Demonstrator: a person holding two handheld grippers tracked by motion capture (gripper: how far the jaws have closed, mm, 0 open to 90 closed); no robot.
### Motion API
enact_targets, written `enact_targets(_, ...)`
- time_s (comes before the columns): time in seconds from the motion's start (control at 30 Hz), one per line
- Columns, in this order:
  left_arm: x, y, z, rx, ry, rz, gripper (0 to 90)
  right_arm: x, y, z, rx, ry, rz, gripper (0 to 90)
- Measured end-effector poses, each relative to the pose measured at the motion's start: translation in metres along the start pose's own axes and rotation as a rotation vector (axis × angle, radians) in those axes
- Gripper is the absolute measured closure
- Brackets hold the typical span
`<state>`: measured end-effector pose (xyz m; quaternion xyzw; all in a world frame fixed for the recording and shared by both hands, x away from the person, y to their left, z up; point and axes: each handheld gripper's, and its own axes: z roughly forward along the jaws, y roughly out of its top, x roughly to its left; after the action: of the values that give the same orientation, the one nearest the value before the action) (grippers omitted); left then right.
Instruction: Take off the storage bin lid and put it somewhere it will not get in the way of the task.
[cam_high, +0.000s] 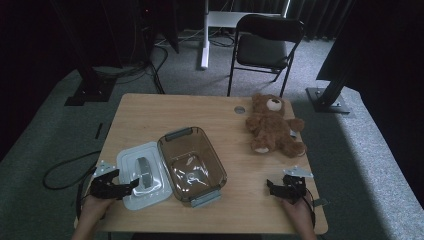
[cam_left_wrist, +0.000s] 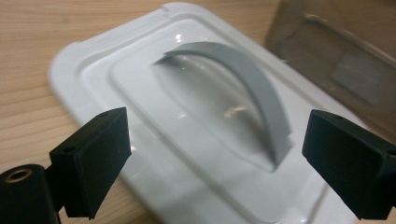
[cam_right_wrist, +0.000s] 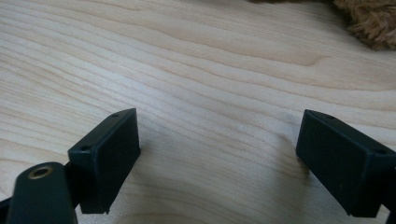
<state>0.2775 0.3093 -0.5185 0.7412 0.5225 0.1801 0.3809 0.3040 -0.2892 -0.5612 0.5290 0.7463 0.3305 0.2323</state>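
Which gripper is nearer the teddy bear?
Right. The right gripper sits on the table just in front of the teddy bear; the left gripper is across the table, over the white lid.

Dim high view with dark surroundings, brighter gripper views, glare on white lid (cam_left_wrist: 187, 140), soft focus

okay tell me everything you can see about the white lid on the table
The white lid is a glossy, rounded-rectangle piece that looks like plastic, with stepped raised borders and a grey arched handle spanning a shallow recess at its centre. It lies flat, handle up, on the wooden table, off the clear brownish container and right beside it; whether they touch is unclear. The left hand-held gripper sits open at its near edge, jaws either side of the handle, not gripping.
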Motion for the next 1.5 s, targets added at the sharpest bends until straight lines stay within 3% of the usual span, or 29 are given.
enact_targets(0.07,0.003,-0.003,0.0,0.016,0.009,-0.006,0.5,0.0,0.0,0.0,0.0,0.0,0.0,12.6)
enact_targets(0.43,0.013,-0.018,0.0,0.021,0.152,-0.005,0.6,0.0,0.0,0.0,0.0,0.002,-0.003,12.6)
enact_targets(0.67,0.024,-0.029,-0.004,0.006,0.216,-0.033,0.6,0.0,0.0,0.0,0.0,0.002,-0.002,12.6)
enact_targets(0.77,0.025,-0.032,-0.004,0.021,0.253,-0.02,0.6,0.0,0.0,0.0,0.0,0.002,-0.002,12.6)
enact_targets(0.9,0.029,-0.033,-0.001,0.03,0.291,-0.031,0.6,0.0,0.0,0.0,0.0,0.002,-0.002,12.6)
enact_targets(1.03,0.033,-0.035,-0.001,0.029,0.288,-0.055,0.6,0.0,0.0,0.0,-0.001,0.005,0.0,12.6)
enact_targets(1.17,0.037,-0.037,-0.002,0.018,0.291,-0.075,0.6,-0.003,0.002,-0.002,0.011,0.038,-0.005,13.5)
enact_targets(1.23,0.038,-0.037,-0.001,0.031,0.299,-0.065,0.6,-0.006,0.007,-0.006,-0.014,0.056,0.016,14.8)
enact_targets(1.33,0.038,-0.038,0.002,0.056,0.297,-0.055,0.6,-0.008,0.019,-0.017,-0.067,0.041,0.021,14.8)
enact_targets(1.5,0.04,-0.04,0.004,0.072,0.298,-0.063,0.6,-0.017,0.051,-0.034,-0.166,0.029,0.048,14.6)
